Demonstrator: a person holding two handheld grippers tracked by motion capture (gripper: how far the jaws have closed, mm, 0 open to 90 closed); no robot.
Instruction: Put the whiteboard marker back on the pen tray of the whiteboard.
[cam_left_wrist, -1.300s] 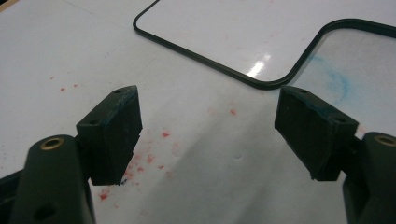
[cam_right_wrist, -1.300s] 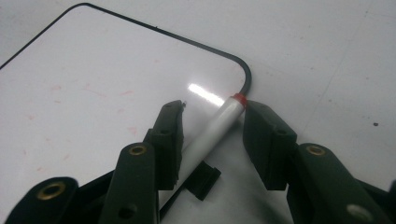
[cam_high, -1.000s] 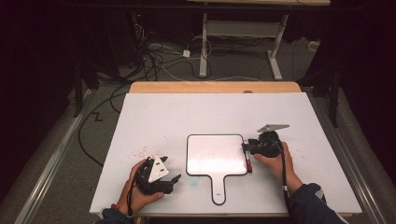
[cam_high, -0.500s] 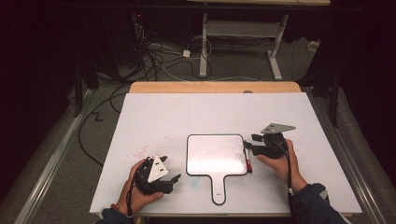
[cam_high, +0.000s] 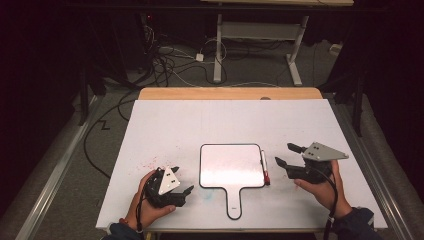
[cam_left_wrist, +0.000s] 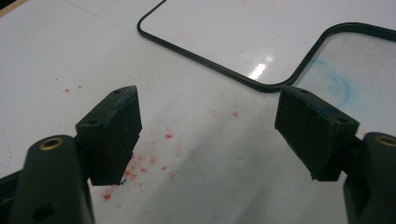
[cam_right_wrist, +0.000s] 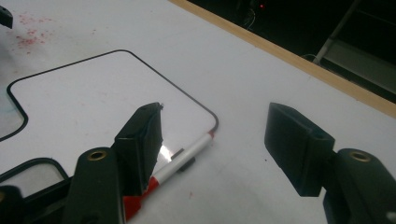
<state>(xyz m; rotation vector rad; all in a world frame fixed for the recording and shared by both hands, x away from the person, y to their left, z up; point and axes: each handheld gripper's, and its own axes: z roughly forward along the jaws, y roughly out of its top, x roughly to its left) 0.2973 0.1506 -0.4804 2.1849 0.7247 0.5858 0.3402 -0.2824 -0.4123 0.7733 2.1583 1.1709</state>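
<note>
The small white paddle-shaped whiteboard with a black rim (cam_high: 231, 166) lay flat on the white tabletop (cam_high: 200, 125), and the white marker with a red cap (cam_high: 264, 167) lay along its right edge, touching the rim. The right gripper (cam_high: 284, 155) stood just beside the marker, its jaws having just been opening, now wide with nothing between them. The left gripper (cam_high: 181, 181) rested near the board's handle, jaws wide and empty.

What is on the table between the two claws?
The small whiteboard with a handle lies between the left claw and the right claw, the red-capped marker along its right edge, in the high view.
</note>
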